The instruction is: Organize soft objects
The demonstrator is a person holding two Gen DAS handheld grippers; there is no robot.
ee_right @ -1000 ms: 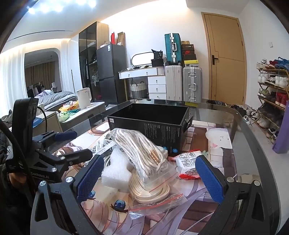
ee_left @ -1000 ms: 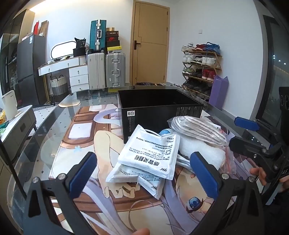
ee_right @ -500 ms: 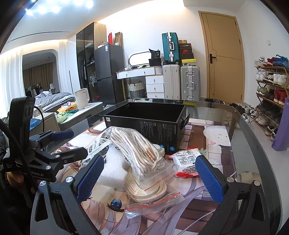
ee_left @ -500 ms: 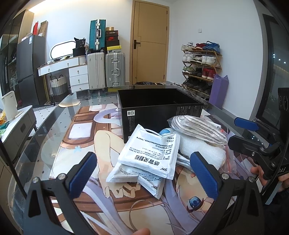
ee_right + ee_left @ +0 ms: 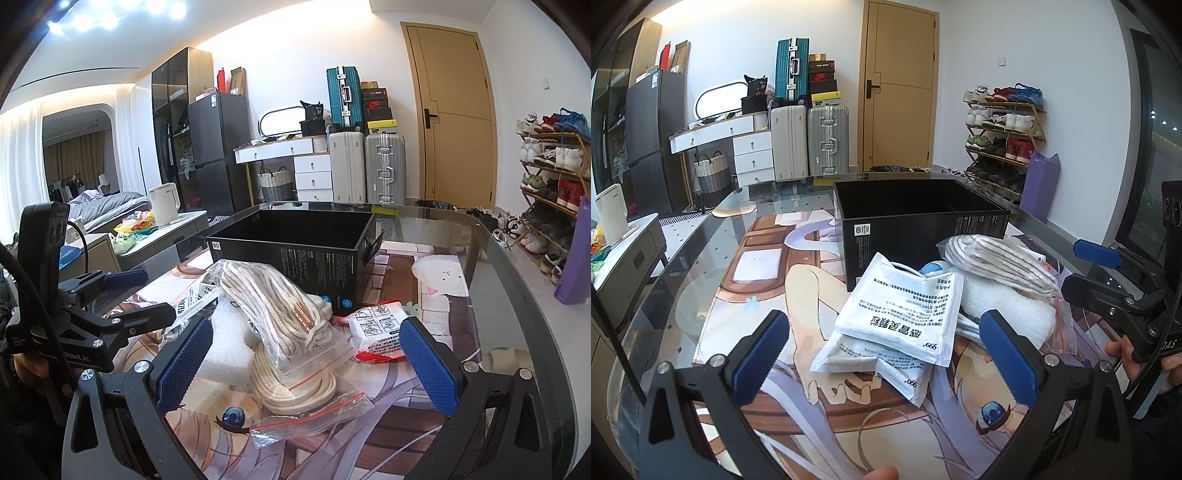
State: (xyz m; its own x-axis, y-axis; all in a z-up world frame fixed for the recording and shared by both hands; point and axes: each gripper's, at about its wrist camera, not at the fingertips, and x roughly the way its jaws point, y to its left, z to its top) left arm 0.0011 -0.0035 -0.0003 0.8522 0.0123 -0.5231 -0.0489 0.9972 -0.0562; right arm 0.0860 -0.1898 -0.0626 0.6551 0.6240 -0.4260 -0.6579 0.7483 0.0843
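Observation:
A pile of soft items lies on the table before an open black box (image 5: 923, 214) (image 5: 295, 240). White medicine packets (image 5: 905, 314) lie stacked nearest my left gripper (image 5: 886, 354), which is open and empty just short of them. A clear zip bag of cream rope (image 5: 280, 317) (image 5: 997, 258) rests on a white foam block (image 5: 225, 343) (image 5: 1008, 306). A red-and-white packet (image 5: 380, 328) lies to the right. My right gripper (image 5: 306, 362) is open and empty, its jaws standing either side of the rope bag.
The glass table (image 5: 701, 258) has a printed mat under it and a rounded edge (image 5: 517, 295) at right. Suitcases (image 5: 809, 140), a dresser, a fridge and a shoe rack (image 5: 1001, 136) stand beyond. The other gripper shows in each view (image 5: 1115, 291) (image 5: 96, 317).
My right gripper has edged forward and left toward the rope bag. My left gripper has hardly moved.

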